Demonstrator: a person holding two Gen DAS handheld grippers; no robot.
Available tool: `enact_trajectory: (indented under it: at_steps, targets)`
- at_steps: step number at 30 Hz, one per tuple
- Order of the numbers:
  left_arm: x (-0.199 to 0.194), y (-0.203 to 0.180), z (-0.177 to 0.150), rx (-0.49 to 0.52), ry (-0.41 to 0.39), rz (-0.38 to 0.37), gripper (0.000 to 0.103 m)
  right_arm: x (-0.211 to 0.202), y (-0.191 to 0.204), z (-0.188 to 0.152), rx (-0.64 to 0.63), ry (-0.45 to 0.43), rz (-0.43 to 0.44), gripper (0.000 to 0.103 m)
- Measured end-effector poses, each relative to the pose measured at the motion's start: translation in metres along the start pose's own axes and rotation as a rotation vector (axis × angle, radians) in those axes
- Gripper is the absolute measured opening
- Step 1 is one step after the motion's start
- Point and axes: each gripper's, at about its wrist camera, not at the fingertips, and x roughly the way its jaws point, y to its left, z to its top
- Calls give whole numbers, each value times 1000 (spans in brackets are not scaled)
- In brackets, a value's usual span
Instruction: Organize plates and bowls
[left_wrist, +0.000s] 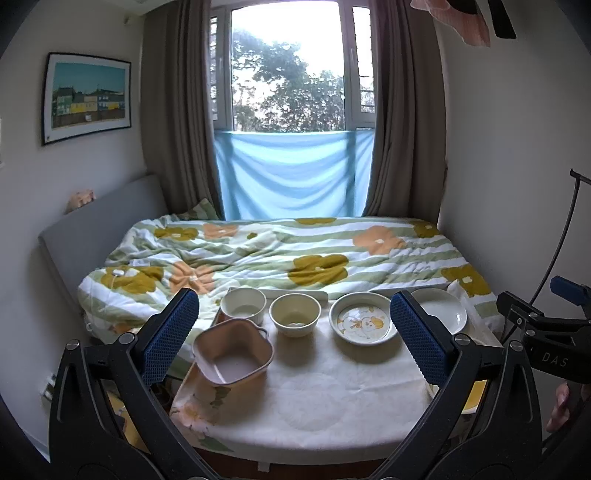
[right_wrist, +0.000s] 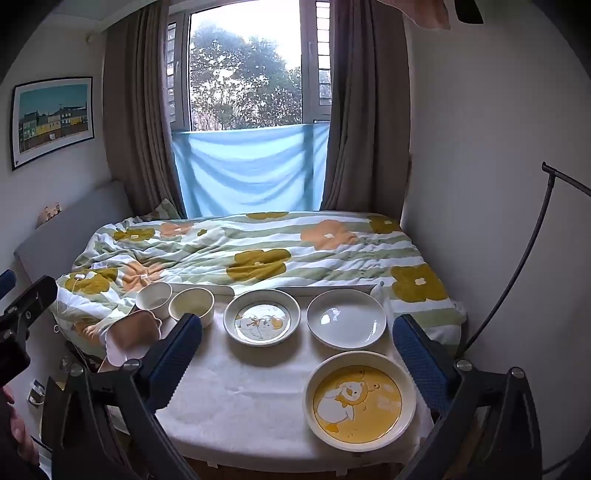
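Nearest, both sets of tongs hang spread wide with nothing between them: the left tongs over the bowl side of the desk, the right tongs over the plate side. Neither touches any dish.

Just ahead of the right tongs lies the yellow duck plate, closest to the desk's front edge. On the other side, near the left tongs, sits the pink square bowl, close to the desk's left edge over a floral cloth.

Further back runs a row along the far edge: a white bowl, a cream bowl just beside it, then a pale plate with a duck print and a plain white plate.

Beyond the desk is the bed with its flowered quilt, then the window and its curtains.

By my judgement nothing has been organized yet: all six dishes lie singly, none stacked or nested. Presumably the three bowls need gathering together, and the three plates likewise.
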Motion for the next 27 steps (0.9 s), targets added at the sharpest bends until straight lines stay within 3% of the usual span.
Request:
enact_trajectory:
  at_steps: [27]
  targets:
    - [13, 7, 3, -10, 19, -24, 103, 12, -2, 0, 2, 16, 3, 103]
